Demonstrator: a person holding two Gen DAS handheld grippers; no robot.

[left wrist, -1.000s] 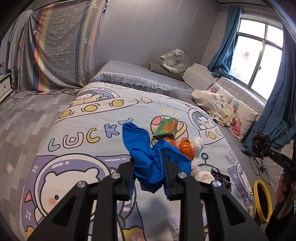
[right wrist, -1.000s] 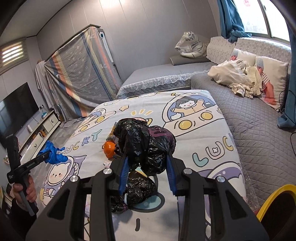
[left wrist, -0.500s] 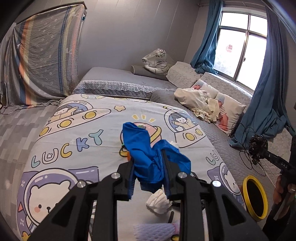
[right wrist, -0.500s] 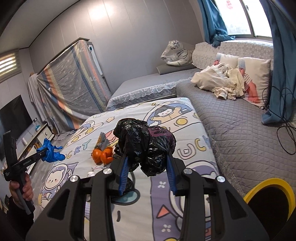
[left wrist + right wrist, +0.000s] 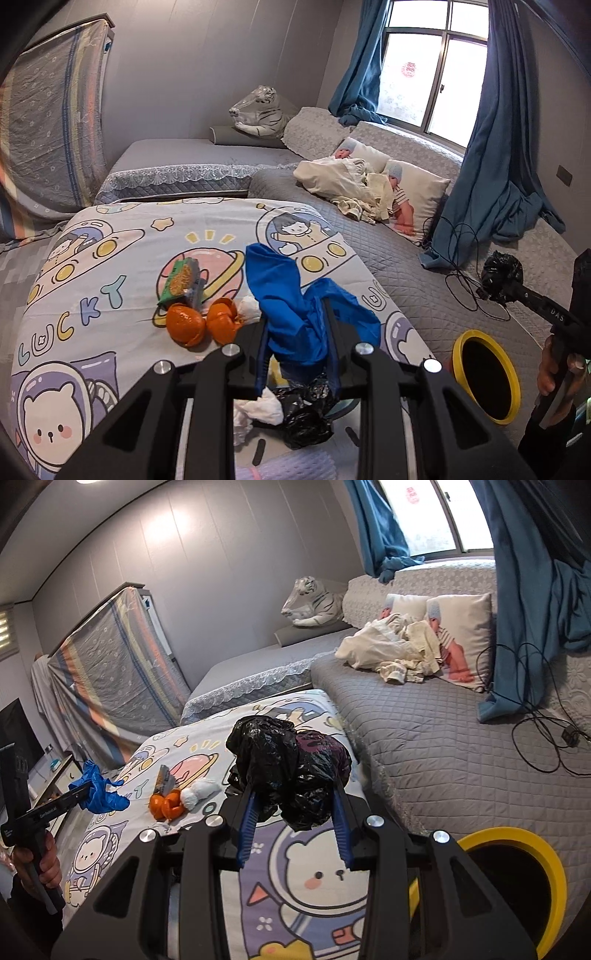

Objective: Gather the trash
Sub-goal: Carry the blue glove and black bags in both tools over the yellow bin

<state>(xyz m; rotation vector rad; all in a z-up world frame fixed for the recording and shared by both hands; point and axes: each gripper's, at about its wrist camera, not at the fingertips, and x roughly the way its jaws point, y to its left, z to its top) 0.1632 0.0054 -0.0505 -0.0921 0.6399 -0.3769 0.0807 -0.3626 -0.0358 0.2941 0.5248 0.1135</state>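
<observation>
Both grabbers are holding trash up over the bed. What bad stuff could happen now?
The blue glove hangs loose from the left gripper and could slip out. The black bag in the right gripper is not yet over the yellow-rimmed bin, so dropped now it might miss.

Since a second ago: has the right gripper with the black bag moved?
Yes. The right gripper, shut on the black bag, has swung toward the yellow-rimmed bin, which now fills far more of the right wrist view's lower right corner.
</observation>
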